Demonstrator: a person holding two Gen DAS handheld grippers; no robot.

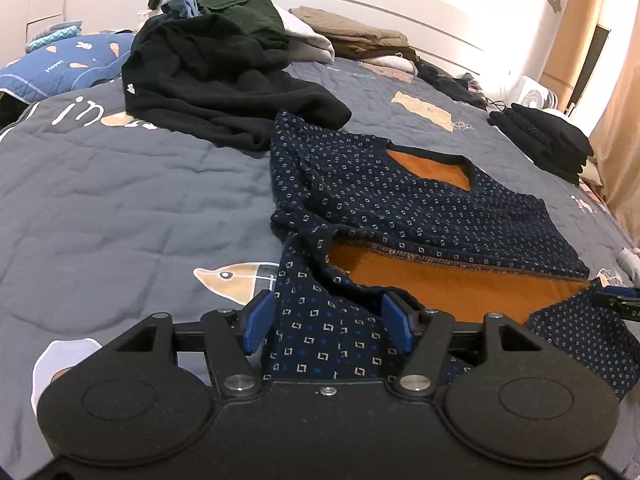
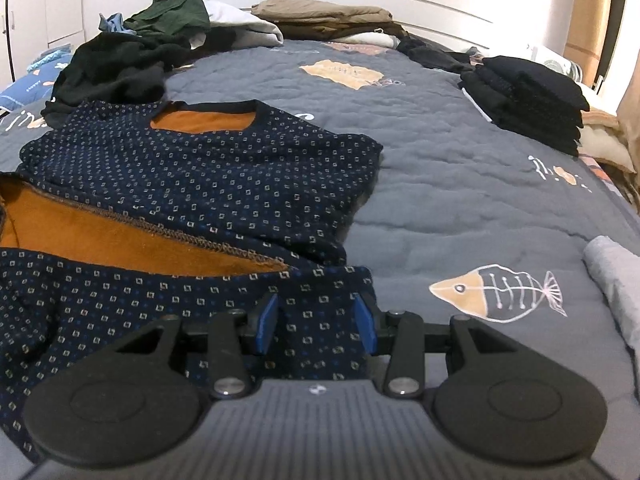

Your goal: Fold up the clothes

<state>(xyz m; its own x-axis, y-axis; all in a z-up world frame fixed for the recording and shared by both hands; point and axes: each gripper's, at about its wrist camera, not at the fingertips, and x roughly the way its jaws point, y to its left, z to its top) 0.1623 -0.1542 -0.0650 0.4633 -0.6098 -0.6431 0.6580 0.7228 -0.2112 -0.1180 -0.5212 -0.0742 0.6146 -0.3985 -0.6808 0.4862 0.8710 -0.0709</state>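
A navy patterned top with orange lining (image 1: 400,208) lies on the grey quilted bed (image 1: 120,200), neck away from me; it also shows in the right wrist view (image 2: 208,184). Its hem is turned up, so the lining shows. My left gripper (image 1: 328,320) is open with its blue pads on either side of the hem's left corner. My right gripper (image 2: 316,318) is open astride the hem's right corner; its tip shows at the right edge of the left wrist view (image 1: 620,304).
A heap of unfolded dark clothes (image 1: 216,68) lies at the far left of the bed. Folded tan garments (image 2: 324,16) sit by the headboard. A stack of folded black clothes (image 2: 528,92) sits at the far right. A grey cloth (image 2: 616,280) lies near the right edge.
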